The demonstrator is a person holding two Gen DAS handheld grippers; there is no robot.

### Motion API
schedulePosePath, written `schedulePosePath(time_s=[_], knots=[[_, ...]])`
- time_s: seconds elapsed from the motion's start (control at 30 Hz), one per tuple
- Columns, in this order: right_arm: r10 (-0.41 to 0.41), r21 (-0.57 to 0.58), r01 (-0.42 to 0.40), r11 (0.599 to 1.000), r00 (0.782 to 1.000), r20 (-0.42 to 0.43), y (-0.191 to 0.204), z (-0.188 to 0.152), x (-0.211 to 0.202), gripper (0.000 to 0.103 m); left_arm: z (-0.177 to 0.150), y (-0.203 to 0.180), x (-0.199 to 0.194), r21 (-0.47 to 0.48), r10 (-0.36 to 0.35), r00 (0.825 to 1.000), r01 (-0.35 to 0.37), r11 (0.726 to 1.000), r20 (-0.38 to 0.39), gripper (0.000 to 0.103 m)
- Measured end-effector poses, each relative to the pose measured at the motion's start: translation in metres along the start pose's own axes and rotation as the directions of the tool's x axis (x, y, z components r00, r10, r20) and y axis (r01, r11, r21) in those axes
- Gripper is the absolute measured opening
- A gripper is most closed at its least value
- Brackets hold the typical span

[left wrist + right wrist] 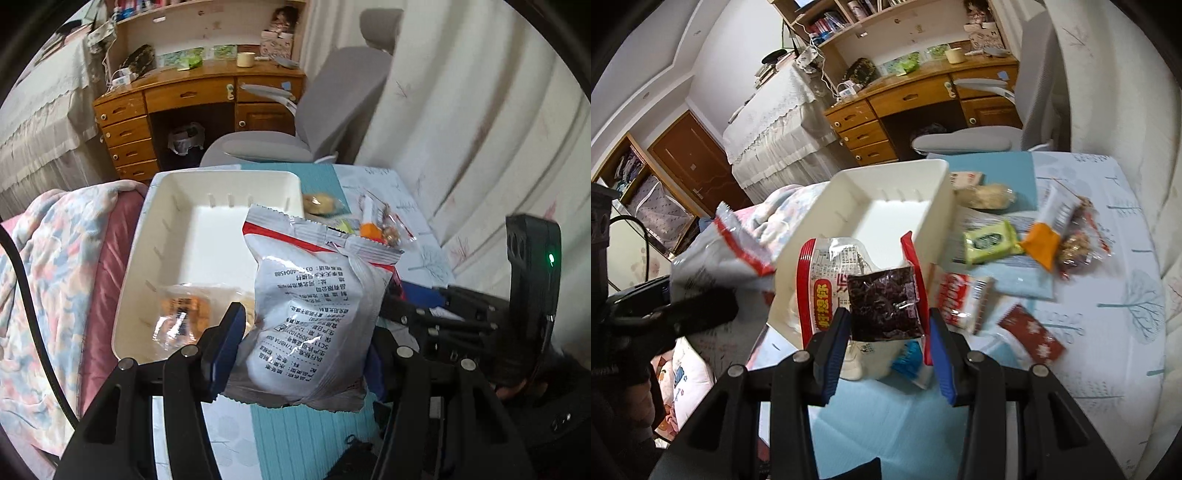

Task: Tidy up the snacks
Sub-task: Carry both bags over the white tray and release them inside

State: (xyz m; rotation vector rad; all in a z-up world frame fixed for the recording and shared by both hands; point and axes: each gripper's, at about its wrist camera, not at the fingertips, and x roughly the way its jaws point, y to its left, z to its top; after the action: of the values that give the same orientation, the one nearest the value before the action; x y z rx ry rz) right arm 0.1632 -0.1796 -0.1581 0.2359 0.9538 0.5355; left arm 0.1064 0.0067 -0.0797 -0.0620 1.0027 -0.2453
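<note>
Left wrist view: the left gripper [303, 347] is clamped at roughly half opening on a puffy white snack bag [314, 314] with black print and a red-striped top, held above the near edge of the white bin [147, 258], which already contains an orange clear-wrapped snack [184, 314]. Right wrist view: the right gripper [886, 332] is closed narrowly on a red-edged clear packet [864, 291] with a dark sachet inside, in front of the bin, while loose snacks [993, 240] remain on the tablecloth [1108, 332] to its right
</note>
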Motion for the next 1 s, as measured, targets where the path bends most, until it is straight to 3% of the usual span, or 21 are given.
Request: schedulePosePath(time_s=[0.37,0.67,0.77,0.83,0.9,1.0], knots=[[-0.014,0.037,0.013,0.999,1.000,0.022,0.050,0.010,0.037,0.043,0.024,0.080,0.005,-0.066,-0.045,0.998,0.048,0.997,0.040,0.057],[-0.042,0.096,0.039,0.995,0.999,0.035,0.070,0.011,0.067,0.044,0.041,0.127,0.034,-0.049,-0.073,0.997,0.072,0.996,-0.017,0.057],[-0.053,0.118,0.047,0.992,0.998,0.046,0.074,0.011,0.071,0.044,0.042,0.135,0.043,-0.045,-0.082,0.995,0.080,0.996,-0.050,0.061],[-0.085,0.137,0.078,0.987,0.996,0.039,0.075,0.012,0.075,0.055,0.043,0.140,0.044,-0.052,-0.101,0.993,0.099,0.994,-0.053,0.075],[-0.098,0.156,0.091,0.983,0.995,0.036,0.075,0.012,0.075,0.059,0.043,0.143,0.043,-0.058,-0.115,0.993,0.113,0.992,-0.041,0.082],[-0.117,0.166,0.108,0.980,0.992,0.044,0.075,0.011,0.071,0.060,0.043,0.143,0.040,-0.051,-0.127,0.991,0.125,0.991,-0.041,0.084]])
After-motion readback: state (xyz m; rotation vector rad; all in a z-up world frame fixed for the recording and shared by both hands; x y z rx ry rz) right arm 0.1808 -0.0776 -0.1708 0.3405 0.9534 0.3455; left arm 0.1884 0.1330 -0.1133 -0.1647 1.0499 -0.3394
